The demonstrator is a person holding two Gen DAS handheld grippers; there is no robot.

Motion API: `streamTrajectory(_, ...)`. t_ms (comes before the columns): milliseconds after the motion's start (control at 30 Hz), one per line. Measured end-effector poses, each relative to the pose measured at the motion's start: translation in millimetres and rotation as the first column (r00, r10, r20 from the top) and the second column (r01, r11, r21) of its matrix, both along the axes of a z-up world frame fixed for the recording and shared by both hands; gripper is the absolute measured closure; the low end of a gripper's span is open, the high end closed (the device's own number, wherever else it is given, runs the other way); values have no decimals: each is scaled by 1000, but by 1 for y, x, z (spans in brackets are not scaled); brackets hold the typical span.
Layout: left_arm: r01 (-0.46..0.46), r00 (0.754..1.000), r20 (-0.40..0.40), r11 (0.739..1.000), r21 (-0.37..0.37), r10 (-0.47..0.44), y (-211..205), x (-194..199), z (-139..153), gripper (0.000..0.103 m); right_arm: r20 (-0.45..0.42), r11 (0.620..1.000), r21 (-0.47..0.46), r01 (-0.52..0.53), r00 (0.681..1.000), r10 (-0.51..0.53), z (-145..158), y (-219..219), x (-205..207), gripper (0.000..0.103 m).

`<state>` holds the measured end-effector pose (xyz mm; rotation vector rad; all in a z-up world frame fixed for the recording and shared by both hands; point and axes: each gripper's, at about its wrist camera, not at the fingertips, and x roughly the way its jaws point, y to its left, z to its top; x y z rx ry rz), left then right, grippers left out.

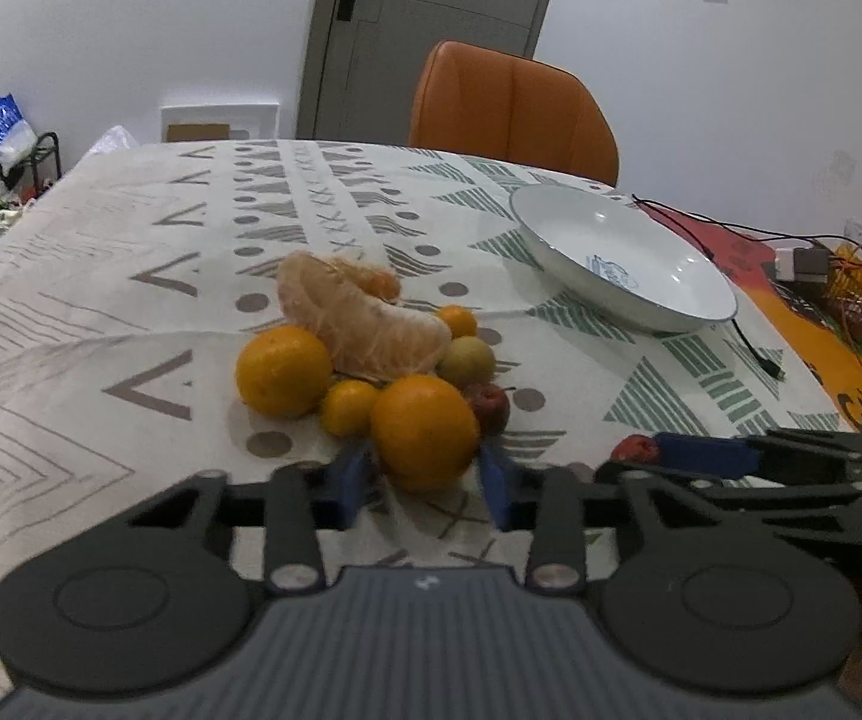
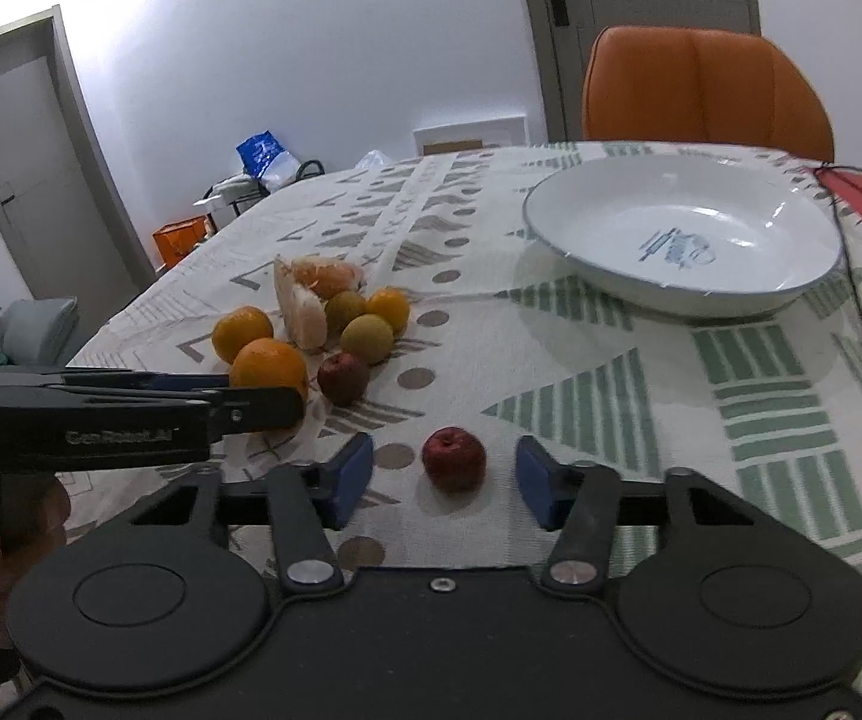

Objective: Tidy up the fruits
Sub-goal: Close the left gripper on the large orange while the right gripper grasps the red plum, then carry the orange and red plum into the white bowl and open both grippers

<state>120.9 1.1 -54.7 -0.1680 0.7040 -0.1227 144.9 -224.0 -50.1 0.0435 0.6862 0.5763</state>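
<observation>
A pile of fruit lies on the patterned tablecloth: oranges, small green fruits, a dark red fruit and peeled pomelo pieces. My left gripper is open, its blue pads either side of the nearest orange, not closed on it. My right gripper is open around a lone small red fruit lying on the cloth; this fruit also shows in the left wrist view. The white plate stands empty at the far right.
An orange chair stands behind the table's far edge. A black cable runs beside the plate. Packets and a small box lie on the right side. The left gripper's body crosses the right wrist view.
</observation>
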Motion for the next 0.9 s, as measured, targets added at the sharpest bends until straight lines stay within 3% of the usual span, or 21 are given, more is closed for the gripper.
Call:
streamTrajectory(133, -4, 1000, 9, 1000, 10, 4, -2, -2, 1, 69, 10, 1000, -8, 27, 1000, -26, -1, 3, 0, 80)
streamTrajectory(400, 11, 998, 57, 1000, 16, -12, -6, -8, 15, 69, 16, 995, 85, 60, 998, -62, 4, -10, -7, 80)
streamTrajectory(900, 36, 985, 168, 999, 29, -41, -31, 1, 50, 69, 106, 984, 121, 132, 984, -145, 35, -44, -1, 80)
